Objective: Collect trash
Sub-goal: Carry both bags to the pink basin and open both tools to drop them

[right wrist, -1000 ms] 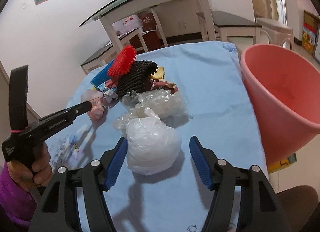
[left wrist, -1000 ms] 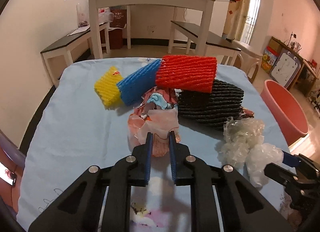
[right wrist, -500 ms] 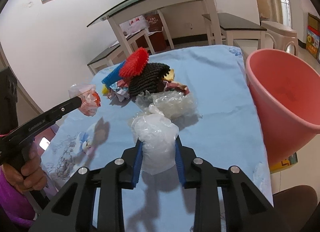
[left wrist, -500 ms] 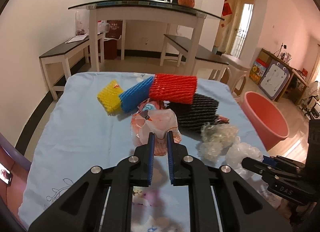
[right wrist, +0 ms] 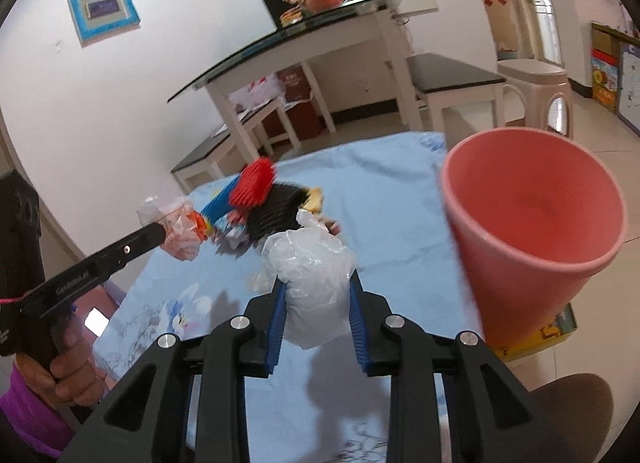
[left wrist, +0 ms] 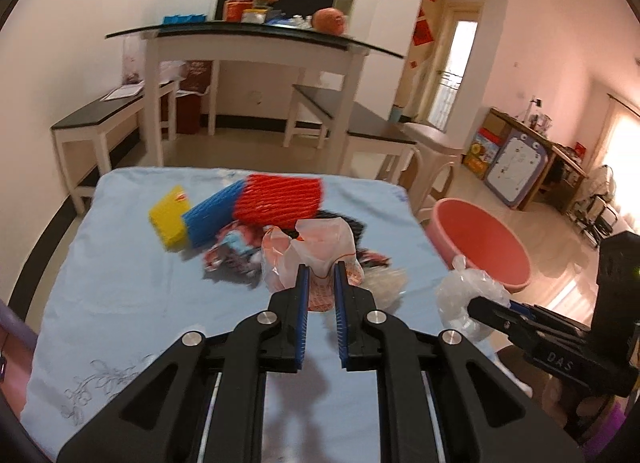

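While both grippers were clamped on bags, the white plastic bag (right wrist: 314, 287) in the right gripper (right wrist: 317, 317) was held nearer the pink bin (right wrist: 532, 239), to its right; the orange-printed bag (left wrist: 316, 259) was pinched by the left gripper (left wrist: 319, 303).

Warm, pinkish indoor light, with glare at the far right doorway. Fisheye bending curves the edges; the foam nets (left wrist: 276, 203) are motion-blurred.

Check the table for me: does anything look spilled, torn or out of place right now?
Nothing stands out. The pile of red, blue, yellow and black foam net sleeves lies mid-table on the light blue cloth. The left gripper holds a pinkish crumpled plastic bag, the right gripper a white one. The pink plastic bucket stands upright beside the table.
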Demonstrator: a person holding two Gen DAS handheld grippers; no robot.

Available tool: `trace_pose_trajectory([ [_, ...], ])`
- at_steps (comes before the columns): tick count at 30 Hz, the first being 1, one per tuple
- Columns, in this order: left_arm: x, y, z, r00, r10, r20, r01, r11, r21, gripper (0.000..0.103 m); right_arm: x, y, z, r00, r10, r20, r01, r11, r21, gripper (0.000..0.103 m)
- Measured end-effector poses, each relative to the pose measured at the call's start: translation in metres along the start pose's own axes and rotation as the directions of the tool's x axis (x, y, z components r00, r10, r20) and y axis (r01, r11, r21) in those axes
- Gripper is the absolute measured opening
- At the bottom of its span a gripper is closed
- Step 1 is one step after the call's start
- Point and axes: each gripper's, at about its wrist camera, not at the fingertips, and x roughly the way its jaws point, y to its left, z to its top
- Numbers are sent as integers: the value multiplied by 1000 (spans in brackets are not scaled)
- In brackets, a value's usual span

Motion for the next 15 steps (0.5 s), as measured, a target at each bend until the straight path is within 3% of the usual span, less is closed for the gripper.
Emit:
trace_pose_trajectory([
  [6,14,-41,14,998,-63,-2,63,997,54,12,-19,-35,12,995,-71,63,67,996,54,28],
  [15,47,-114,36,984,-173,-34,176,974,145,12,-45,-93,32,967,-205,151,184,973,143,28],
])
